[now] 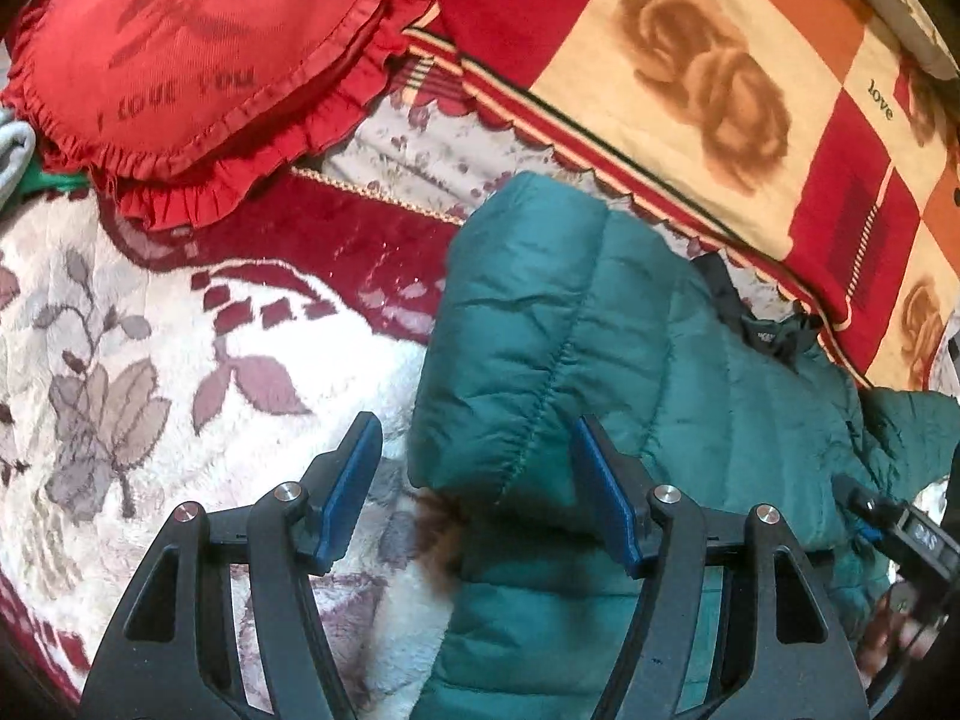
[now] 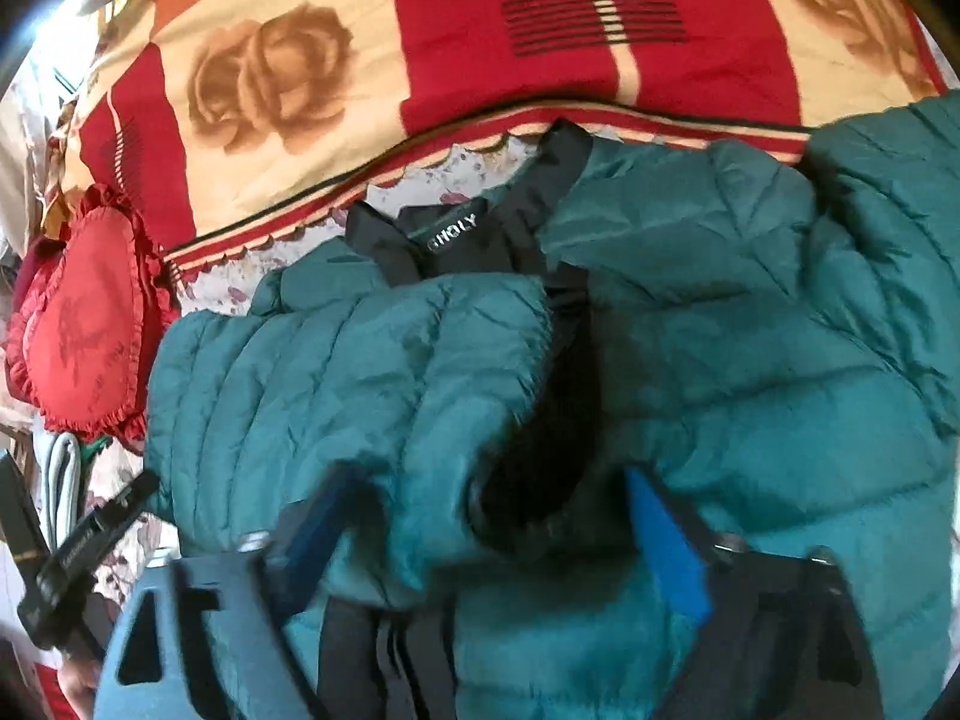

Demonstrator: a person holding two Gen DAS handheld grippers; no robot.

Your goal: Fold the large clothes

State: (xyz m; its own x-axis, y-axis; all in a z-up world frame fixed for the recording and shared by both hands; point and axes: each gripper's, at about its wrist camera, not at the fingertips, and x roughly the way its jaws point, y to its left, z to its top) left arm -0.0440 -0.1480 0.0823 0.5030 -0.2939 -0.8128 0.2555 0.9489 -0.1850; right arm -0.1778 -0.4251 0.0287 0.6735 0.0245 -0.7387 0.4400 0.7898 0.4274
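A green quilted jacket [image 2: 690,330] lies spread on the floral blanket [image 1: 120,330], its black collar [image 2: 468,234] just beside the edge of the rose-patterned bedspread [image 1: 720,90]. A sleeve is folded across the jacket's front. The left gripper [image 1: 477,480] hangs released over the sleeve's cuff, its blue pads clear of the fabric. The right gripper [image 2: 498,534] straddles the jacket's dark opening, blurred, jaws apart and clamping nothing. A red heart-shaped pillow [image 1: 180,60] sits well apart from the jacket.

Each hand-held gripper, the left gripper [image 1: 477,492] and the right gripper [image 2: 492,540], has black triangular cut-out linkage arms, silver round pivot screws and flat blue rectangular finger pads [image 1: 351,492].
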